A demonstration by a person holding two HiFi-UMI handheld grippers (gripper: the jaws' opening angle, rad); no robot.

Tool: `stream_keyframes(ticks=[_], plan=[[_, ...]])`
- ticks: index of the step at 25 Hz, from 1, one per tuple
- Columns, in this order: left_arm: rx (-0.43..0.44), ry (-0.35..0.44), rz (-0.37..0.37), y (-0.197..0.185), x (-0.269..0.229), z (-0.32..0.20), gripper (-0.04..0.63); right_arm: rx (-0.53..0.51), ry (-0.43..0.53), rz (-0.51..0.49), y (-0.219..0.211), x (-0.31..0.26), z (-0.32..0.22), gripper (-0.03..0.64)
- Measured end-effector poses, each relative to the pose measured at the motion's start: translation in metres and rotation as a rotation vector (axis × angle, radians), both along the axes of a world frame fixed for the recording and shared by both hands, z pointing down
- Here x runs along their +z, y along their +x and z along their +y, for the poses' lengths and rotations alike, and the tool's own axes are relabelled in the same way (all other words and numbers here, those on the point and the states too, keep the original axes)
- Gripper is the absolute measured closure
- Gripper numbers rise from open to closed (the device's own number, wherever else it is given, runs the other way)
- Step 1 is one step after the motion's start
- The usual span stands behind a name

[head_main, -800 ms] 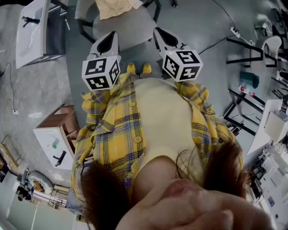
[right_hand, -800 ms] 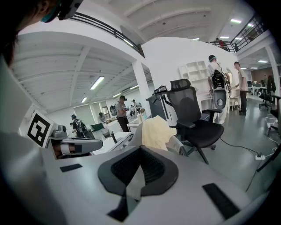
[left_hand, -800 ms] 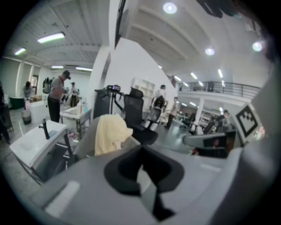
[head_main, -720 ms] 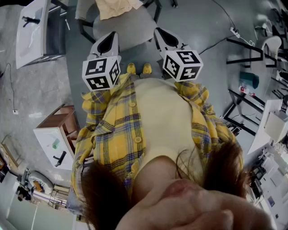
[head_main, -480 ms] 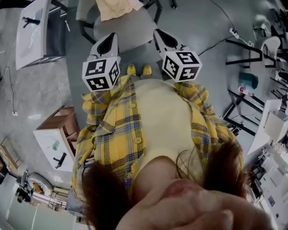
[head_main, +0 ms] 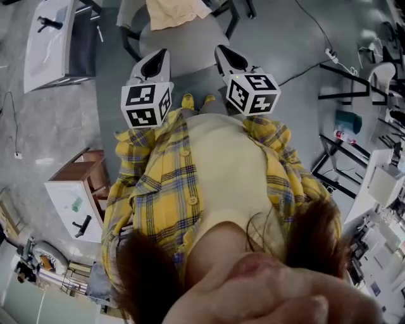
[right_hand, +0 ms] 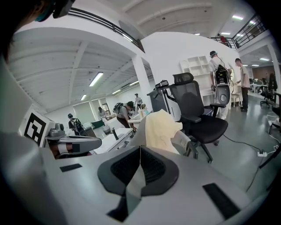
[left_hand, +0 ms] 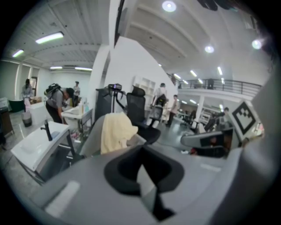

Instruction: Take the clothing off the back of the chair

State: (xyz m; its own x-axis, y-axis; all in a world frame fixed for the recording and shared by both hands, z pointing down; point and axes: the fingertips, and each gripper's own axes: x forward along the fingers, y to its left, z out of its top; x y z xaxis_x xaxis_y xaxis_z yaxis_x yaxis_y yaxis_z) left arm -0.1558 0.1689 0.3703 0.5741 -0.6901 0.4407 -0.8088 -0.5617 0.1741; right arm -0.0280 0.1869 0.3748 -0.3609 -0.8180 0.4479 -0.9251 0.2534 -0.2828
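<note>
A pale yellow piece of clothing [head_main: 174, 12] hangs over the back of a grey chair [head_main: 183, 44] at the top of the head view. It also shows ahead as clothing [left_hand: 115, 132] in the left gripper view and clothing [right_hand: 160, 129] in the right gripper view. My left gripper [head_main: 155, 60] and right gripper [head_main: 231, 58] are held side by side in front of my yellow plaid shirt, pointing at the chair and short of it. Both are shut with nothing in them, the left gripper [left_hand: 141, 154] and the right gripper [right_hand: 139, 151] with jaws meeting.
A white sink unit [head_main: 47, 41] stands left of the chair. A wooden cabinet [head_main: 76, 196] is at my left side. Black racks [head_main: 354, 82] and a cable [head_main: 310, 57] lie to the right. A black office chair [right_hand: 197, 114] stands behind the grey one, with people further back.
The chair and the clothing show a little more at the top of the head view. Both grippers stay shut and side by side.
</note>
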Motion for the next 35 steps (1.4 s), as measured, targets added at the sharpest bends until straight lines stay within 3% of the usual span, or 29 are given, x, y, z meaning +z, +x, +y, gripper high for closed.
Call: stream_keyframes(ticks=[6, 11, 22, 35], plan=[[0.008, -0.019, -0.011, -0.012, 0.015, -0.01, 0.591, -0.015, -0.023, -0.001, -0.016, 0.01, -0.006, 0.601], [0.002, -0.037, -0.003, -0.003, 0.024, -0.022, 0.591, -0.01, -0.034, 0.004, -0.005, 0.013, -0.019, 0.601], [-0.037, -0.004, 0.026, 0.021, 0.024, -0.095, 0.591, -0.06, -0.024, -0.002, 0.019, 0.016, -0.101, 0.601], [-0.037, -0.04, -0.032, 0.062, 0.047, -0.173, 0.591, -0.116, -0.088, -0.012, 0.05, 0.038, -0.179, 0.601]])
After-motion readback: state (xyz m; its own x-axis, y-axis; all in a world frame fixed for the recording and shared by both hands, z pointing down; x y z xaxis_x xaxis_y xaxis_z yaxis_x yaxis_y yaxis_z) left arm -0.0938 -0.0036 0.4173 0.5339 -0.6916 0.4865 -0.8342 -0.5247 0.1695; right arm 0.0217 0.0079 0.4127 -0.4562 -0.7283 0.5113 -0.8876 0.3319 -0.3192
